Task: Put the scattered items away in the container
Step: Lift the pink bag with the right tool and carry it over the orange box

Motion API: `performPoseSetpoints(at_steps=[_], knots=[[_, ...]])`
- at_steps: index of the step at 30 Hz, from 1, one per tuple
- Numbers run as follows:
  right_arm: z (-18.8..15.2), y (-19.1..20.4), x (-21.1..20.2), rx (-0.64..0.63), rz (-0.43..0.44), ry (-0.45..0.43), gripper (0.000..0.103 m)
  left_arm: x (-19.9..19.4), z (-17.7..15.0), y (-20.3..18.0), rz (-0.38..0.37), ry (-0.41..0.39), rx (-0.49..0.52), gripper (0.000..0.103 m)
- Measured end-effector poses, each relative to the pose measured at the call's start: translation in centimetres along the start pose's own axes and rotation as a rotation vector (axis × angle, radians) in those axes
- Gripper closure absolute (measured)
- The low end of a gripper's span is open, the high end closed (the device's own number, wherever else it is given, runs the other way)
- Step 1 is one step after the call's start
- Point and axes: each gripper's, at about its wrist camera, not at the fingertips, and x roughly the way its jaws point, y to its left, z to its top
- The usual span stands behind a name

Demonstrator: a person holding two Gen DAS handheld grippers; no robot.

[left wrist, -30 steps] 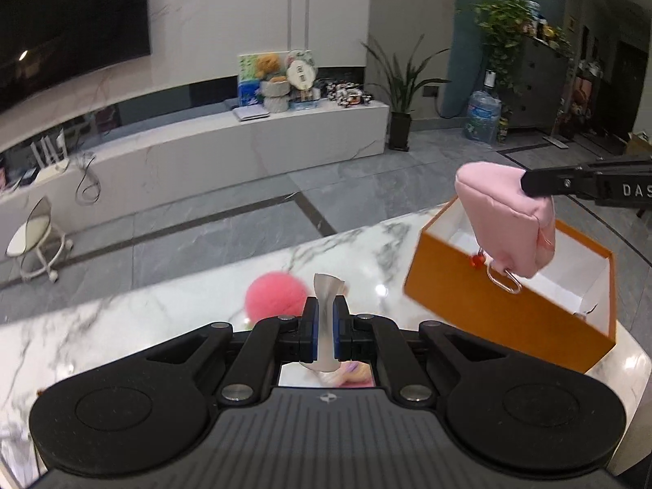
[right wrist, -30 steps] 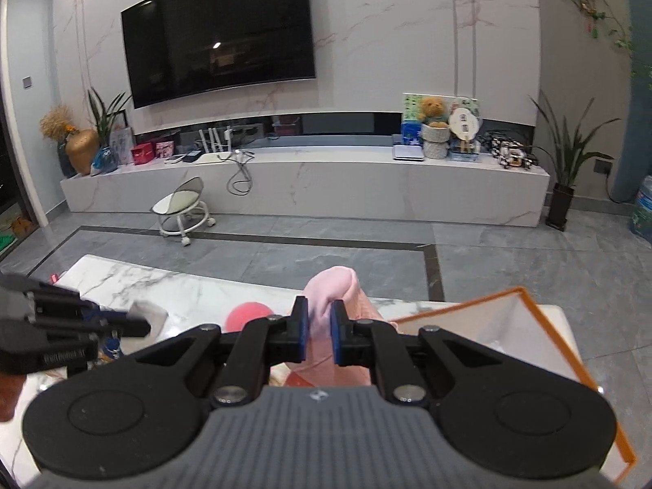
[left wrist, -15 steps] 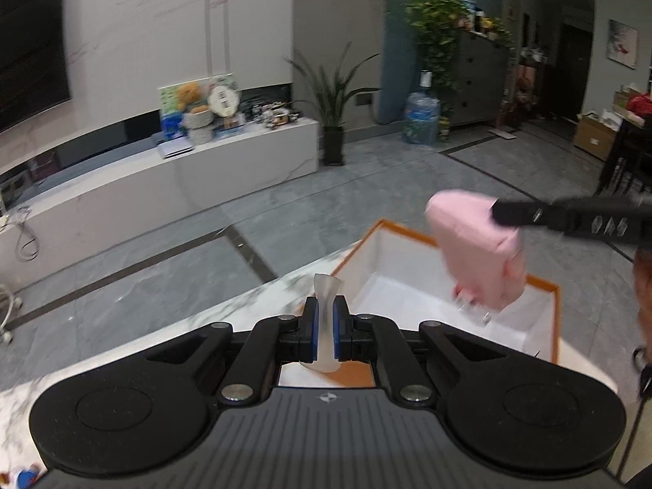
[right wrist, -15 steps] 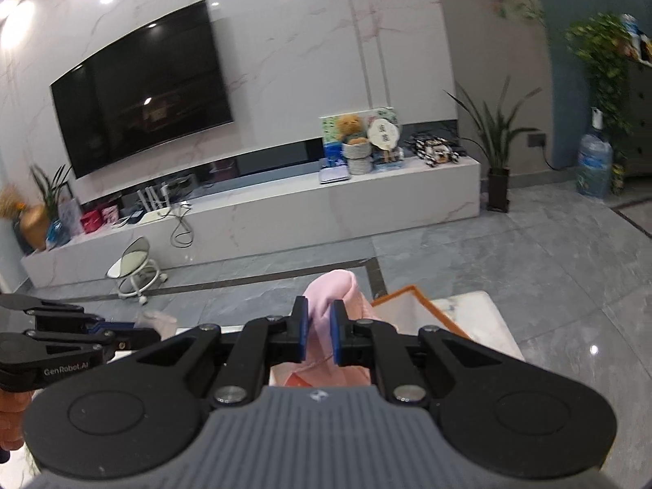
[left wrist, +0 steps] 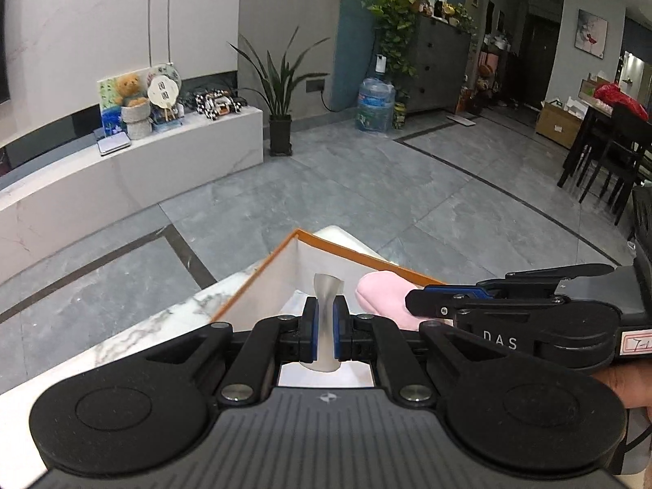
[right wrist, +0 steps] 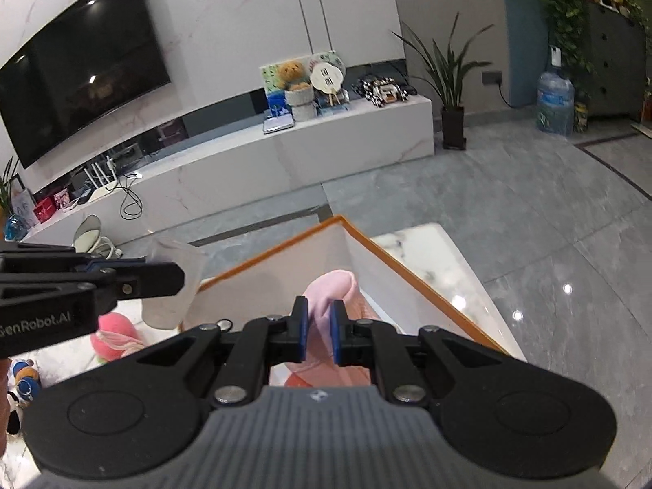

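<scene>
Holding two items over the orange-rimmed box [left wrist: 261, 269] standing at the corner of the marble bench [left wrist: 134, 338]. Left gripper [left wrist: 324, 328] pinching a translucent plastic cup [left wrist: 326, 289] flat between nearly closed fingers [left wrist: 310, 328], squeezing its wall into an hourglass shape. Right gripper [right wrist: 317, 332] clamping a pink fabric pouch [right wrist: 330, 285] between fully closed fingers [right wrist: 300, 332], hanging above the box's white interior.

Risking a collision first: both grippers crowding the same opening, sitting just beside each other in the left wrist view, so likely knocking together or snagging the pouch on the other tool if lowering at once. Risking a bad drop too: the cup, seen in the right wrist view near the box's left wall [right wrist: 261, 269], probably hitting the rim and tumbling onto the bench or floor if released too early. Possibly springing sideways on release, being crushed and elastic. Possibly shoving the light box itself toward the bench corner by pressing on a wall. Leaving more work regardless: a pink plush ball [right wrist: 114, 334] and small toys [right wrist: 24, 379] lying on the bench to the left of the box, outside it.
</scene>
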Motion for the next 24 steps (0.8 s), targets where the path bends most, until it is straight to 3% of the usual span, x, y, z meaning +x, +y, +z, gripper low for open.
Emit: performPoseSetpoints(at_steps=[14,24], knots=[[-0.1,-0.5,1.6,0.002,-0.010,0.034,0.091,4.1,-2.5,0.0,-0.017,0.078,-0.027,0.096],[-0.5,-1.0,2.2,0.010,-0.024,0.072,0.091,4.2,-3.3,-0.4,-0.012,0.094,-0.023,0.095]])
